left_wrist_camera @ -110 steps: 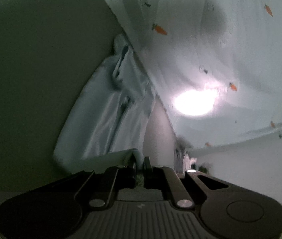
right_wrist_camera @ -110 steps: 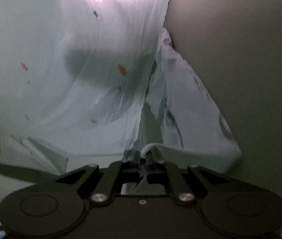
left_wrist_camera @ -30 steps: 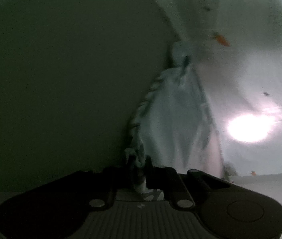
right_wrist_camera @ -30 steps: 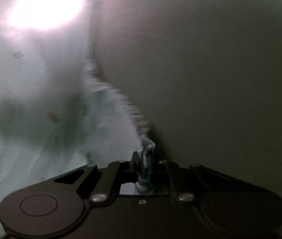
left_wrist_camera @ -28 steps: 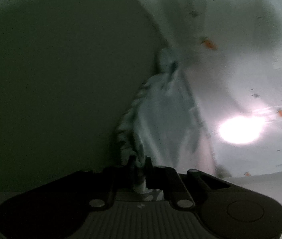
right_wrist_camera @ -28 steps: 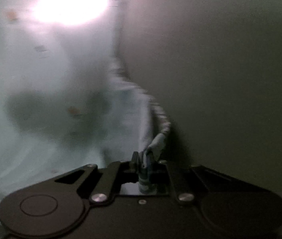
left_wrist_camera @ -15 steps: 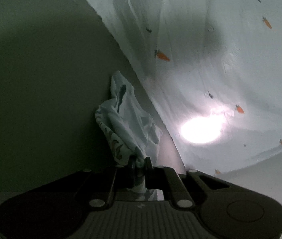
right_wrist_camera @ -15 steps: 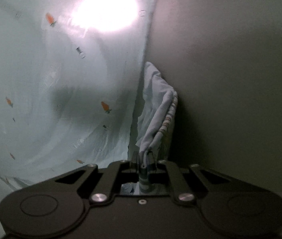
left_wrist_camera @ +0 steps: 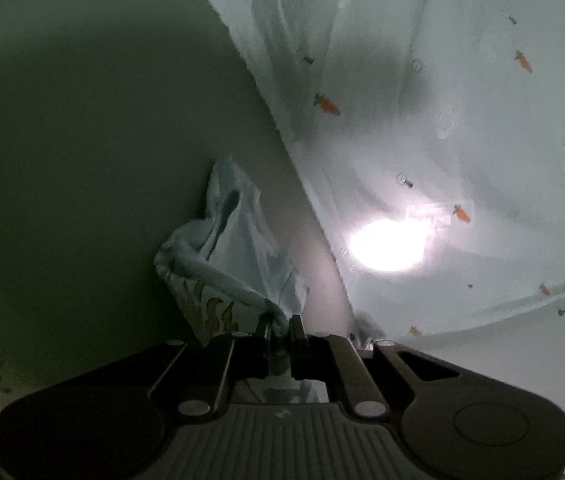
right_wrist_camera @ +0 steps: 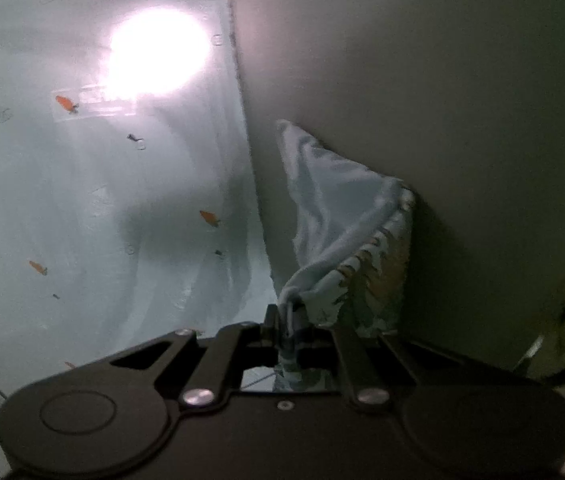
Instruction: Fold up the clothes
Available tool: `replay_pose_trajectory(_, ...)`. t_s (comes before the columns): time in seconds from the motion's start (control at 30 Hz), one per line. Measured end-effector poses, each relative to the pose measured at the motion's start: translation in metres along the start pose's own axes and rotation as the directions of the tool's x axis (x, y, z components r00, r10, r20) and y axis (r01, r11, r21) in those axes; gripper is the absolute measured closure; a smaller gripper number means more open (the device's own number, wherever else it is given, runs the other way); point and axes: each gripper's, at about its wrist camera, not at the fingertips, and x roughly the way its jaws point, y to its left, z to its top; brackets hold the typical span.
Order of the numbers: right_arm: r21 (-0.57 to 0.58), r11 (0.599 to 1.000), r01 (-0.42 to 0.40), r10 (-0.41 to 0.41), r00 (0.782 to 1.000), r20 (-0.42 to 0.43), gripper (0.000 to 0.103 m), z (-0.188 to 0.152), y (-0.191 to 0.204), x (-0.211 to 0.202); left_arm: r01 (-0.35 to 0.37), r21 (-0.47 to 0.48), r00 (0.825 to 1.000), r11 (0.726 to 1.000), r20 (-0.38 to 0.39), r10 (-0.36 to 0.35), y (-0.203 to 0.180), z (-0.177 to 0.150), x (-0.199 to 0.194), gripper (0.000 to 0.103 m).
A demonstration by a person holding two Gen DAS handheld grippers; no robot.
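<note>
Sleeve bunched shorter; right view shows striped cuff.

A plain grey-green wall is seen in dim light; a bright lamp glare is shown through thin fabric.

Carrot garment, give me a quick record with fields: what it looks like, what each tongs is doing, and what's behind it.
garment: pale blue cloth, small orange carrot print, held up and spread
left tongs: shut on a bunched edge of the garment
right tongs: shut on another bunched edge
light: bright spot shining through the cloth
background: plain dim wall
</note>
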Motion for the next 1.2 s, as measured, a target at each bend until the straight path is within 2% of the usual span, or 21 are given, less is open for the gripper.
replay_pose_trajectory(0.17,0.034,0.999,-0.039,0.038,0.999,0.007,0.096,0.01,0.016,0.018,0.026,0.028,0.999,0.999,0.037,-0.027,-0.019,0.012,0.018,0.095)
replay_pose_trajectory(0.37,0.061,0.996,-0.064,0.063,0.998,0.017,0.096,0.028,0.037,0.049,0.045,0.018,0.997,0.999,0.058,-0.046,-0.03,0.039,0.048,0.095)
replay_pose_trajectory(0.5,0.095,0.994,-0.054,0.051,0.998,0.028,0.096,0.049,0.047,0.084,0.042,0.033,0.998,0.999,0.05,-0.043,-0.043,0.061,0.091,0.095)
replay_pose_trajectory(0.63,0.093,0.995,-0.03,0.026,0.999,0.041,0.096,0.078,0.061,0.131,0.021,0.046,0.999,0.999,0.042,-0.023,-0.05,0.092,0.152,0.095)
replay_pose_trajectory(0.7,0.082,0.996,-0.02,0.017,0.999,0.034,0.092,0.098,0.067,0.159,-0.023,0.049,0.999,0.999,0.042,0.021,-0.05,0.106,0.188,0.093)
replay_pose_trajectory(0.73,0.059,0.998,0.001,-0.003,0.999,0.036,0.084,0.109,0.072,0.174,-0.08,0.063,0.996,0.995,0.034,0.078,-0.049,0.116,0.209,0.092)
replay_pose_trajectory(0.77,0.035,0.999,0.021,-0.023,0.999,0.039,0.067,0.12,0.078,0.188,-0.154,0.08,0.988,0.985,0.024,0.153,-0.048,0.127,0.23,0.084)
replay_pose_trajectory(0.8,-0.013,0.999,0.047,-0.046,0.998,0.042,0.056,0.128,0.086,0.199,-0.216,0.117,0.976,0.969,0.028,0.214,-0.05,0.136,0.247,0.078)
replay_pose_trajectory(0.83,-0.114,0.989,0.092,-0.09,0.996,0.025,0.037,0.134,0.102,0.211,-0.267,0.171,0.964,0.948,0.048,0.263,-0.055,0.143,0.26,0.067)
replay_pose_trajectory(0.87,-0.22,0.966,0.135,-0.136,0.991,0.012,0.027,0.14,0.118,0.222,-0.31,0.231,0.951,0.922,0.072,0.302,-0.06,0.149,0.269,0.058)
replay_pose_trajectory(0.9,-0.393,0.902,0.178,-0.195,0.981,-0.005,0.024,0.138,0.136,0.233,-0.346,0.301,0.938,0.889,0.1,0.331,-0.067,0.151,0.274,0.048)
replay_pose_trajectory(0.93,-0.553,0.806,0.21,-0.257,0.966,-0.009,0.017,0.135,0.154,0.243,-0.374,0.376,0.927,0.848,0.124,0.354,-0.074,0.152,0.277,0.042)
replay_pose_trajectory(0.97,-0.68,0.683,0.266,-0.332,0.942,0.035,0.01,0.126,0.163,0.251,-0.389,0.447,0.919,0.806,0.132,0.371,-0.08,0.151,0.28,0.028)
replay_pose_trajectory(1.0,-0.784,0.537,0.31,-0.397,0.913,0.089,0.009,0.117,0.172,0.258,-0.391,0.506,0.915,0.769,0.126,0.383,-0.082,0.148,0.282,0.019)
replay_pose_trajectory(1.07,-0.895,0.281,0.346,-0.514,0.842,0.164,0.008,0.099,0.169,0.274,-0.388,0.586,0.906,0.712,0.098,0.413,-0.082,0.139,0.284,0.016)
replay_pose_trajectory(1.1,-0.92,0.188,0.343,-0.558,0.808,0.187,0.008,0.091,0.163,0.279,-0.39,0.601,0.898,0.698,0.083,0.432,-0.079,0.134,0.284,0.015)
replay_pose_trajectory(1.17,-0.937,0.107,0.332,-0.598,0.775,0.206,0.008,0.082,0.148,0.279,-0.407,0.594,0.88,0.694,0.051,0.472,-0.07,0.127,0.285,0.014)
replay_pose_trajectory(1.2,-0.942,0.115,0.316,-0.606,0.774,0.186,0.007,0.08,0.141,0.276,-0.415,0.591,0.87,0.692,0.035,0.491,-0.065,0.123,0.285,0.014)
